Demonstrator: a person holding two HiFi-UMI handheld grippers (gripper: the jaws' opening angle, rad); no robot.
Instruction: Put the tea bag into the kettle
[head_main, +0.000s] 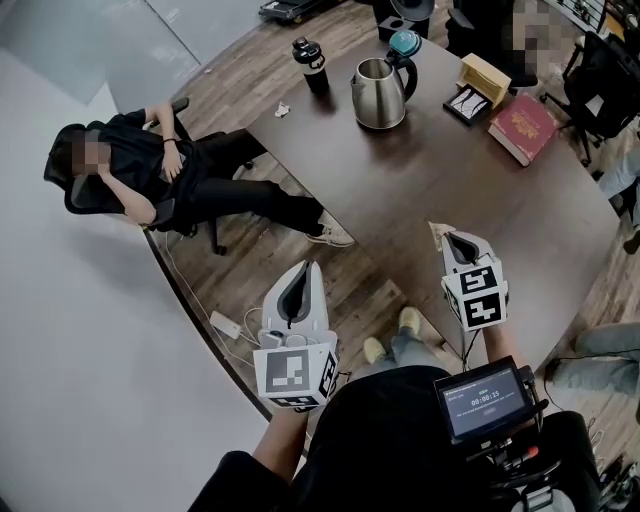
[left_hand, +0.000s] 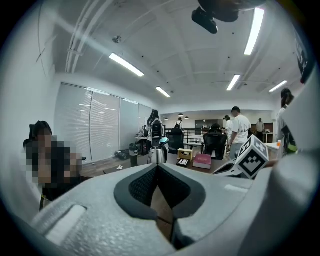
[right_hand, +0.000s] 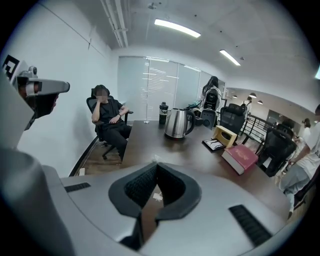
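Right gripper (head_main: 447, 238) has its jaws pressed together on my feed, and a small pale scrap pokes out past the tips. I take it for the tea bag (head_main: 437, 236), though it is too small to be sure. In the right gripper view the same pale bit (right_hand: 154, 159) sits at the tip line, with another fleck showing in the slot behind it. Left gripper (head_main: 305, 270) is closed too, and its own view shows nothing between the pads, only brown surface through the gap.

What matters for the next move is the kettle (head_main: 378, 95). It stands upright in the upper middle of the head view, on the far part of the table (head_main: 420, 190). It is up-frame and a little left of the right gripper, and well apart from it. The right gripper is over the table's near edge. The left hangs off the table at lower left, so the right is clearly nearer. From here the kettle's mouth looks open and faces up, so I judge the bag has to travel across and come down from above.
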